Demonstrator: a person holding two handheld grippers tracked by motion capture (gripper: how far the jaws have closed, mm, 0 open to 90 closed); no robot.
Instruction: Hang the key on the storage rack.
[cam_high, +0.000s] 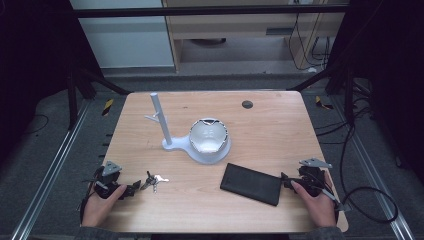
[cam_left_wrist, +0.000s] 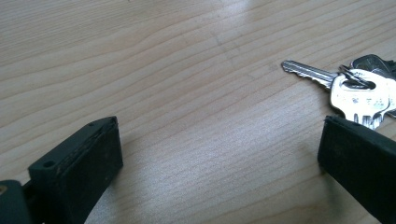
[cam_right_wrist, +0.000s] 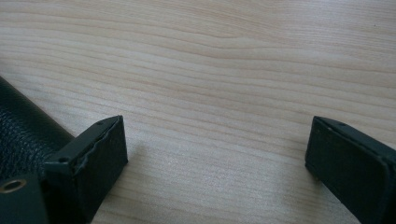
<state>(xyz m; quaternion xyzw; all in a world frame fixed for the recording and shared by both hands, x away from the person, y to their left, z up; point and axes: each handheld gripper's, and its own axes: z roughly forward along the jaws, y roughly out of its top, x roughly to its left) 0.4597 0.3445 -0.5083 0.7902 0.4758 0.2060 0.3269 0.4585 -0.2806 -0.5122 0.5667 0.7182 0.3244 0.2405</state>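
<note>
Nothing is picked up yet: keys (cam_high: 154, 180) and wallet (cam_high: 251, 183) lie on the worktop (cam_high: 270, 130). Left gripper (cam_high: 134, 188) and right gripper (cam_high: 286, 181) rest beside them, jaws wide apart and empty

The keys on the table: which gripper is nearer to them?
Left. The left gripper lies open just left of the keys, not touching them. The right gripper is far across the table, beside the black wallet.
</note>
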